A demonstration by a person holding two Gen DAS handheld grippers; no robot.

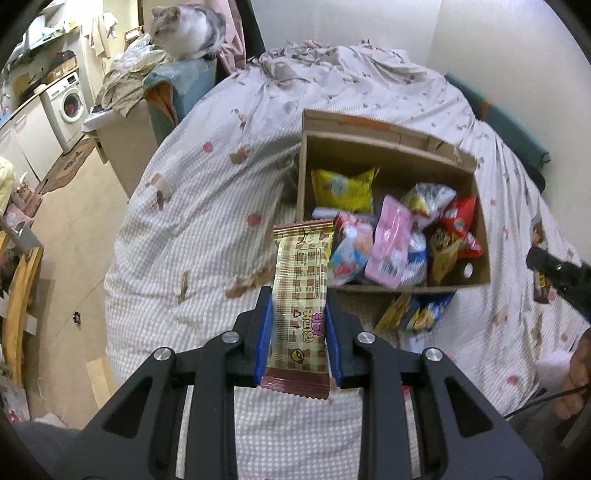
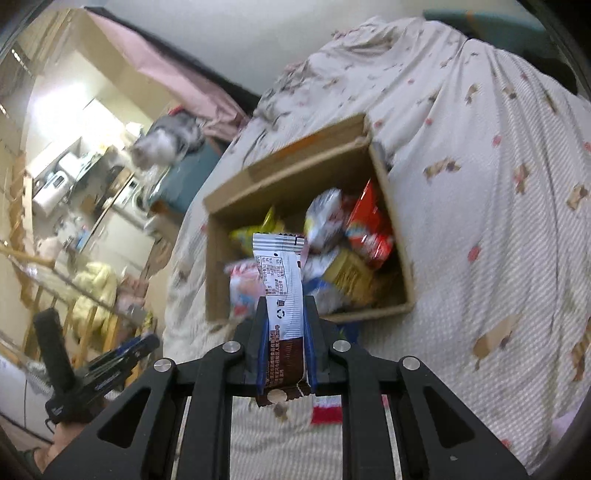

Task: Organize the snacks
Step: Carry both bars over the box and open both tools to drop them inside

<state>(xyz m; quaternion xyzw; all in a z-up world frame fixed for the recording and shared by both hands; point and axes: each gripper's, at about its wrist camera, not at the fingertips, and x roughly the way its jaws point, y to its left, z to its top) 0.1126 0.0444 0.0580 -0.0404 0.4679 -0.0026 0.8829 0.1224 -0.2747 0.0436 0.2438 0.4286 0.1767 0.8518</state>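
Note:
My left gripper is shut on a beige-and-brown checked snack bar, held upright above the bed just left of the near-left corner of the cardboard box. The box holds several snack packs, among them a yellow bag and a pink pack. My right gripper is shut on a white-and-brown snack bar, held just in front of the box's near edge. The right gripper's tip also shows at the right edge of the left wrist view.
The box sits on a bed with a patterned checked quilt. A blue-and-yellow snack bag lies on the quilt in front of the box. A cat sits on furniture at the back left. A washing machine stands at far left.

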